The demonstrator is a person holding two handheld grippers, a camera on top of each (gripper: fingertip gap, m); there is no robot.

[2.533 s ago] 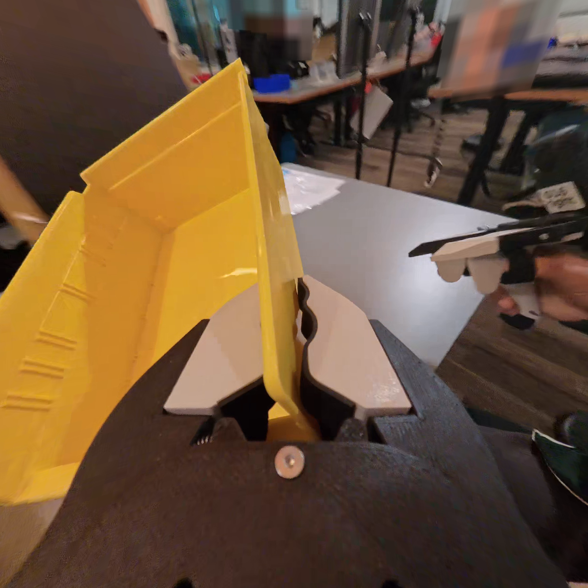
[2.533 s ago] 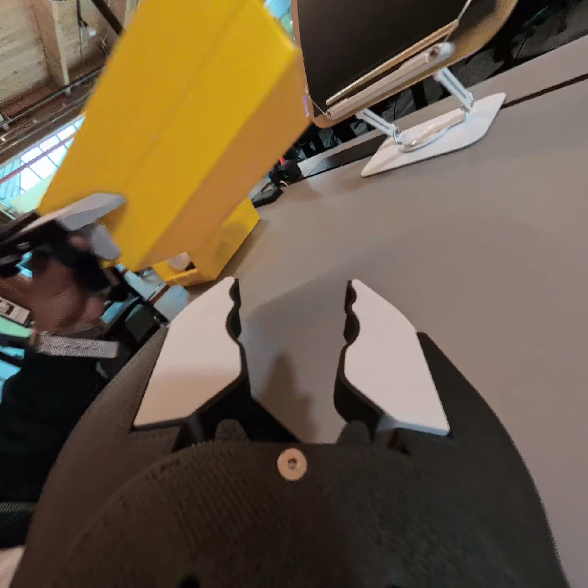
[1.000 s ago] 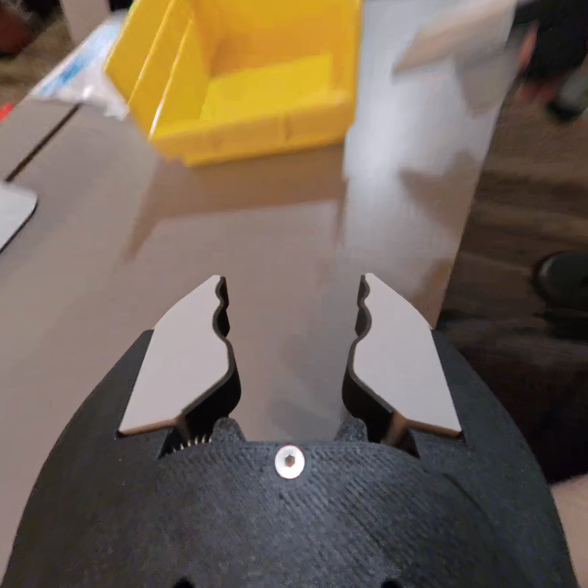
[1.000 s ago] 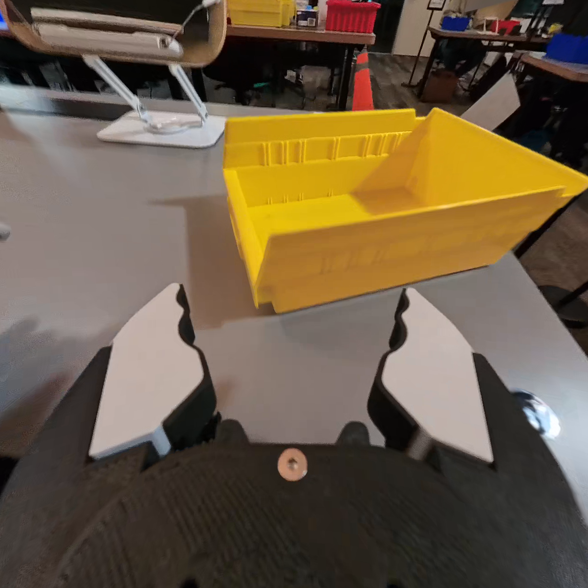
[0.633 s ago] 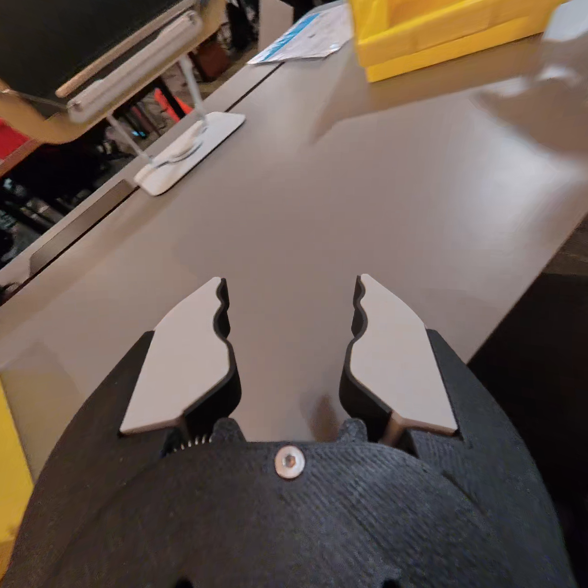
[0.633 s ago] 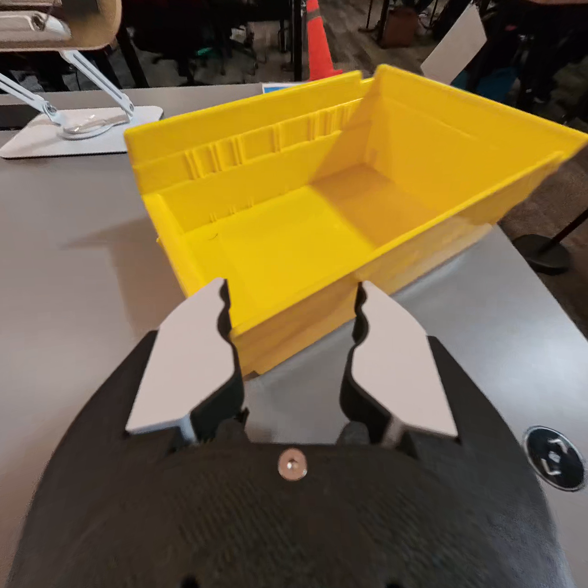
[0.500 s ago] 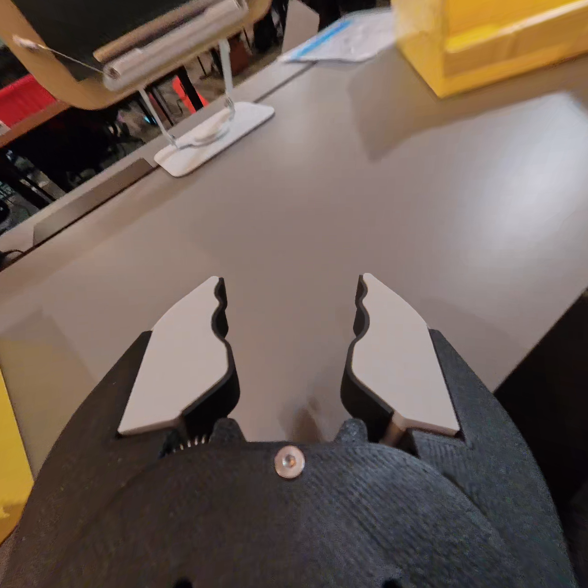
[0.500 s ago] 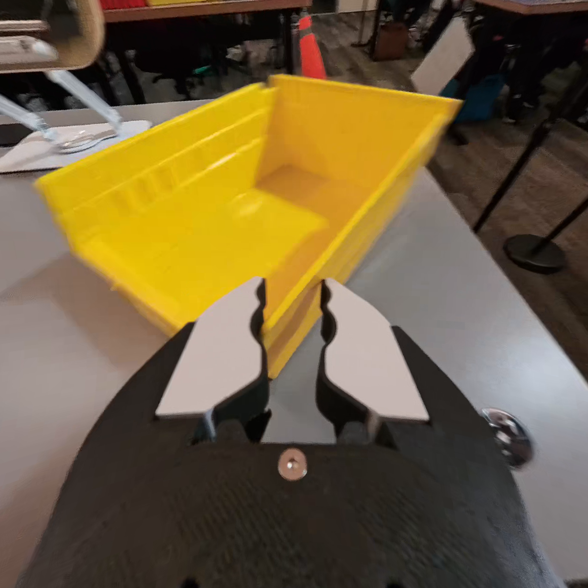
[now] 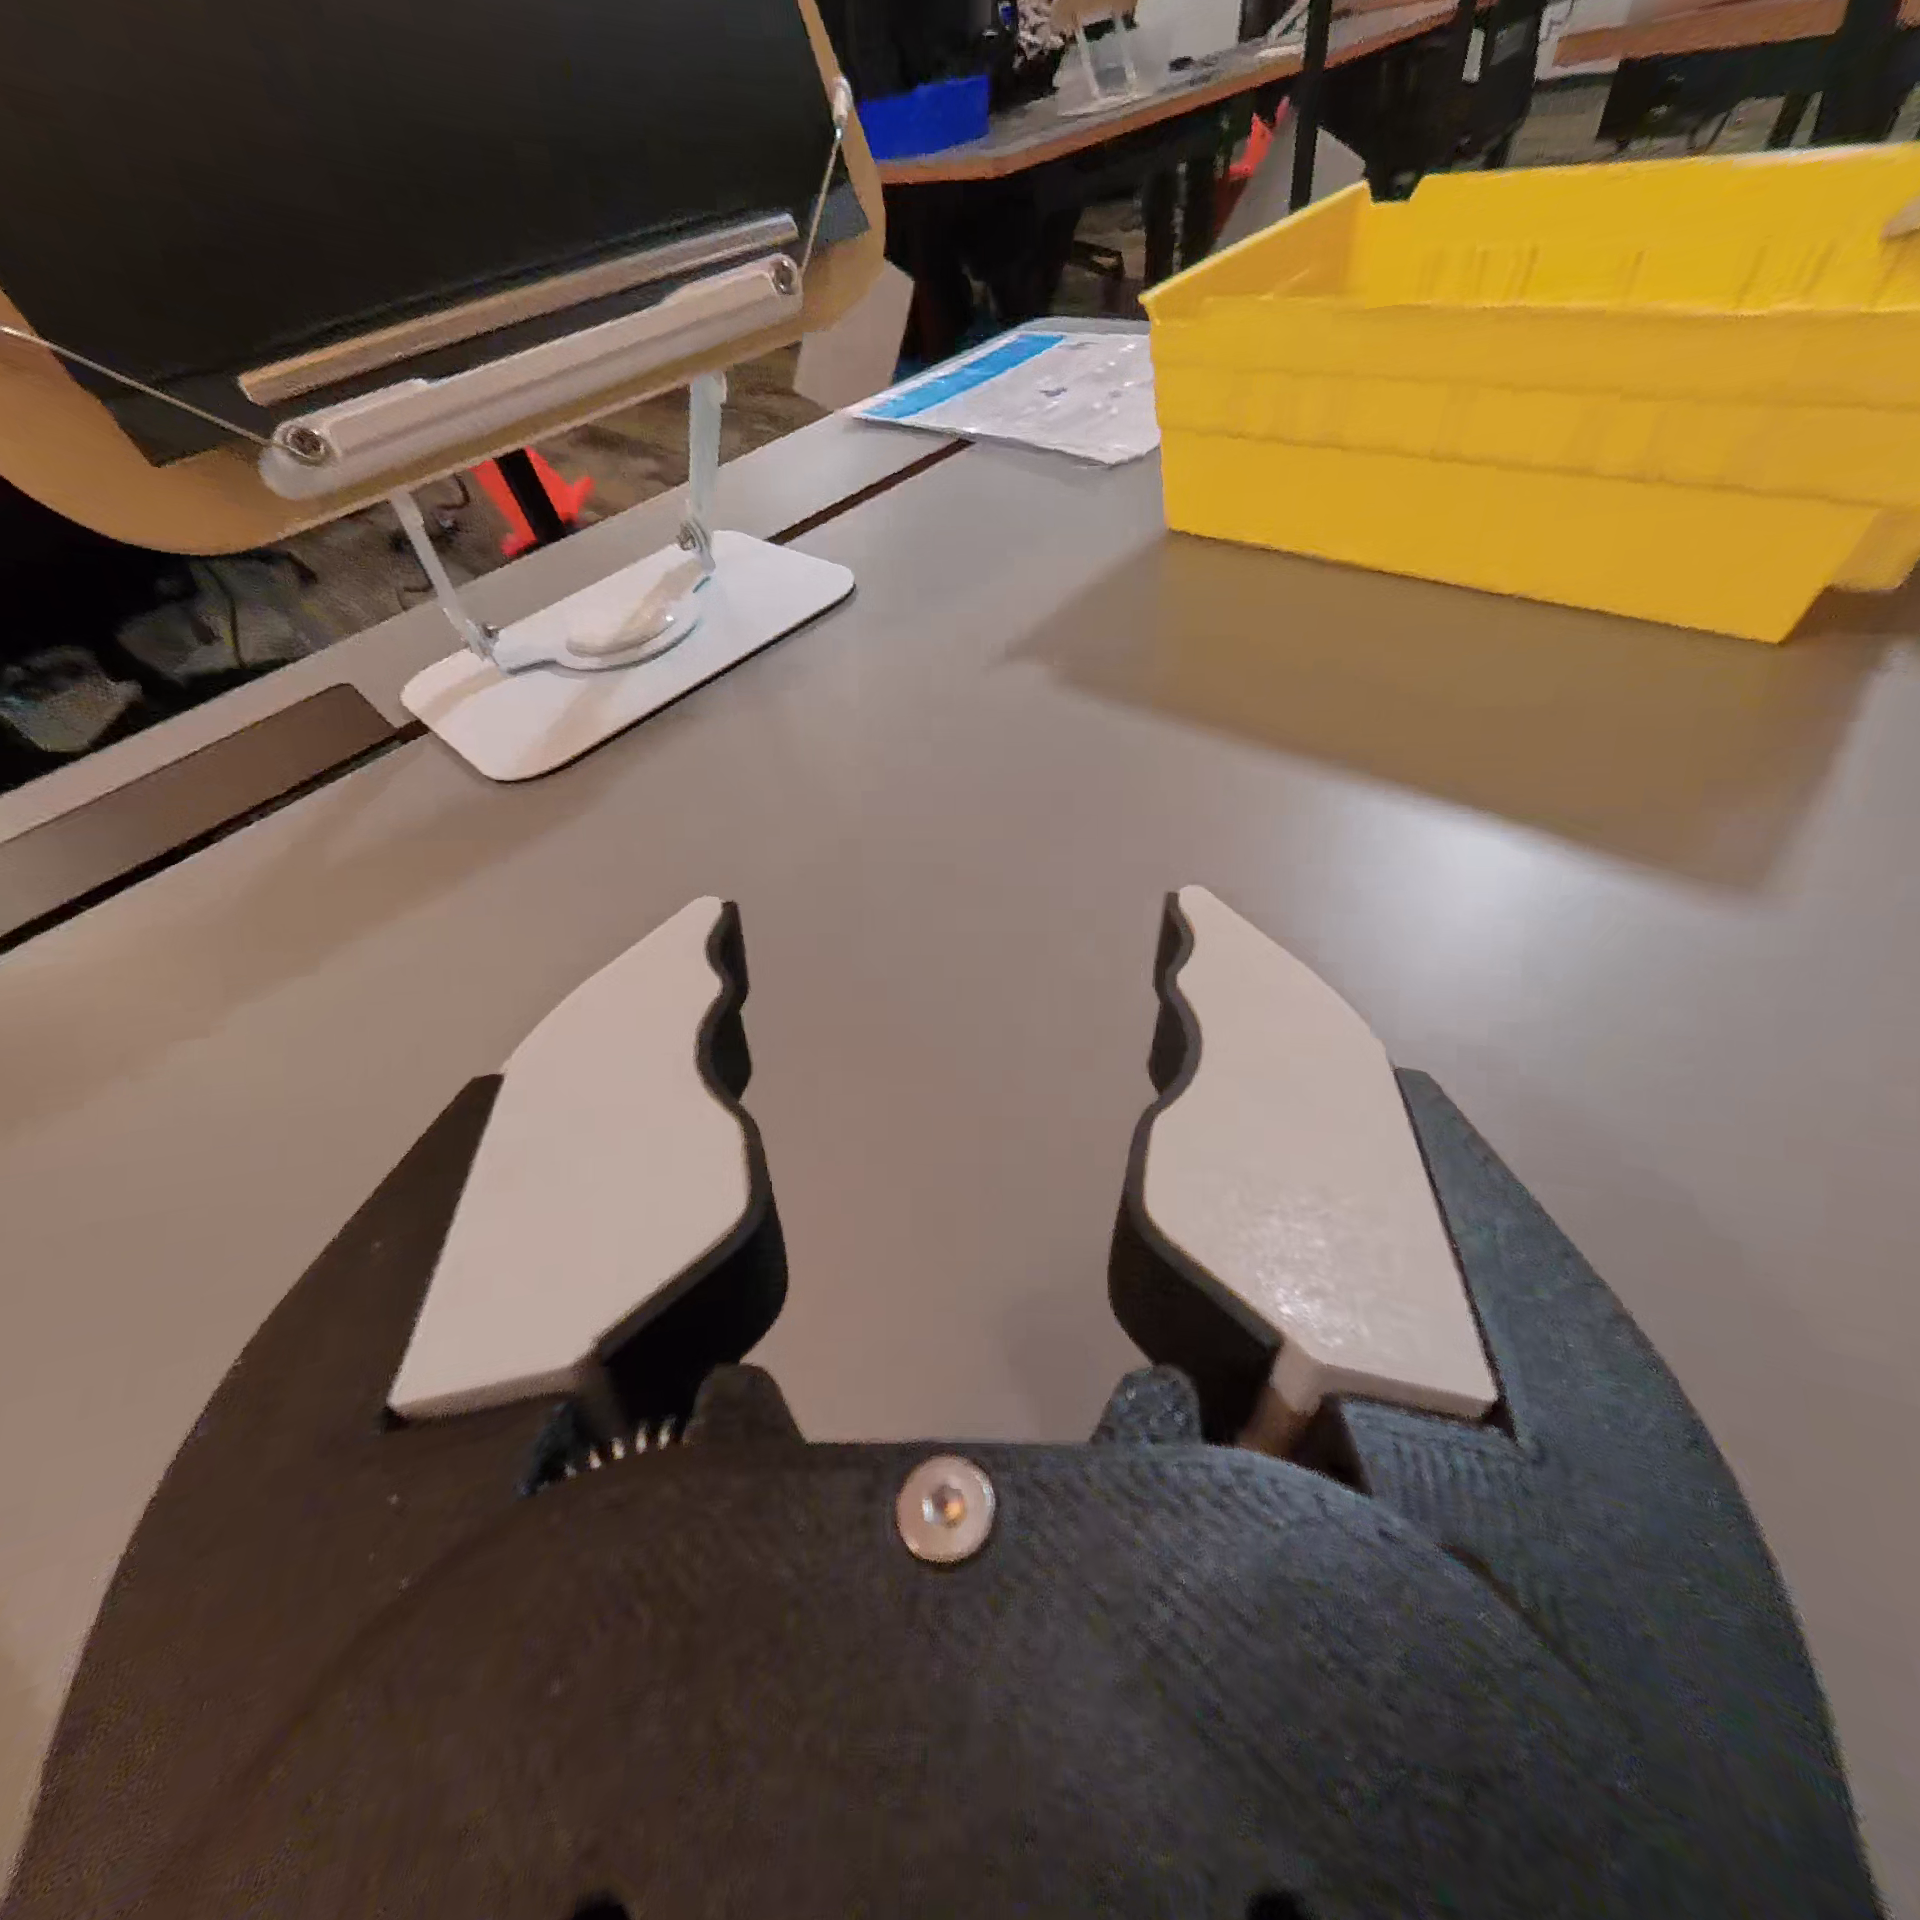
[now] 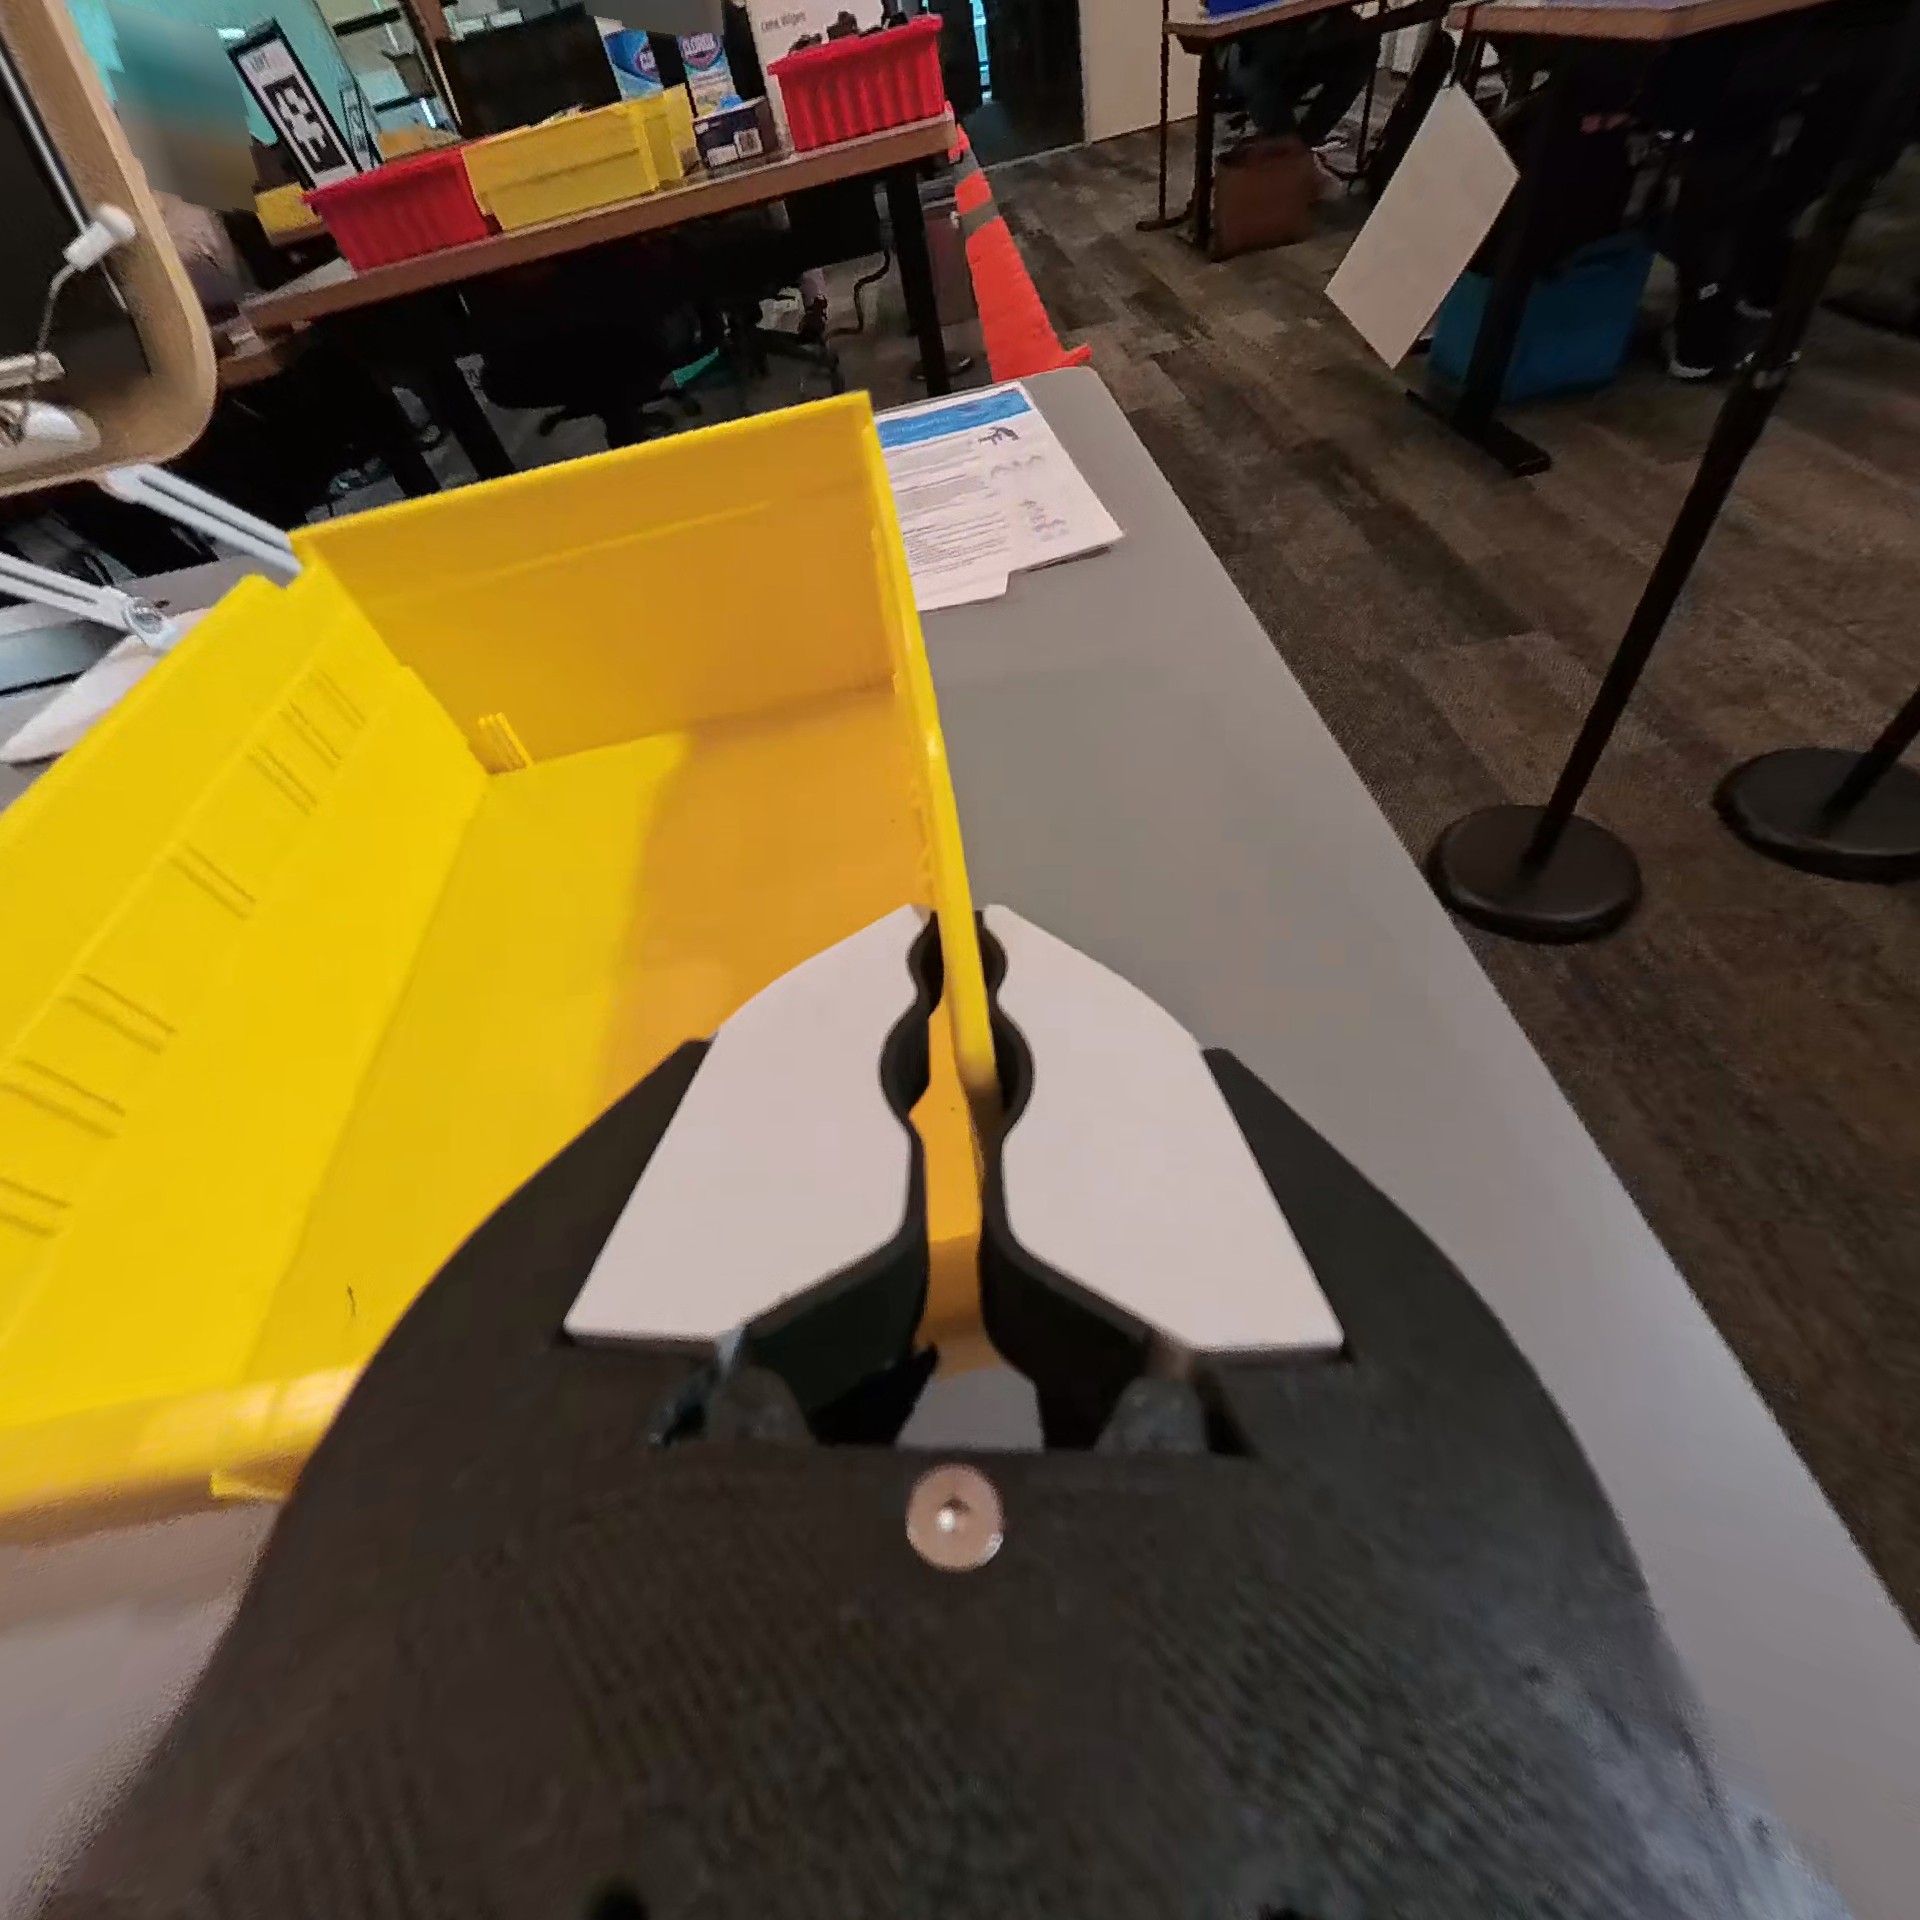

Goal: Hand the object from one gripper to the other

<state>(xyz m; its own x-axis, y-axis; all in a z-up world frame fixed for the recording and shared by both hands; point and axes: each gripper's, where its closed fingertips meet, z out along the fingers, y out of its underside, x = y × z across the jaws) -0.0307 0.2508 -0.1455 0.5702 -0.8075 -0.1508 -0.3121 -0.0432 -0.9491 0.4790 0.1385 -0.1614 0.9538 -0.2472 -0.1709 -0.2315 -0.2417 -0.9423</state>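
- Right gripper (image 10: 958, 914) is clamped on the thin side wall of the yellow bin (image 10: 499, 935); the wall sits deep between the fingers, w/ the bin resting on the grey table (image 10: 1195, 831) near its edge.
- Left gripper (image 9: 951, 904) hangs empty, jaws spread wide, over bare tabletop; the bin (image 9: 1538, 416) is well apart, fwd and to its right.
- Judgement: right is the carrier now — lift straight up, since a thin-wall grip lets the bin swing; keep clear of the paper sheet (image 10: 977, 488) beyond the bin.
- The left one should take the opposite wall before the right lets go.
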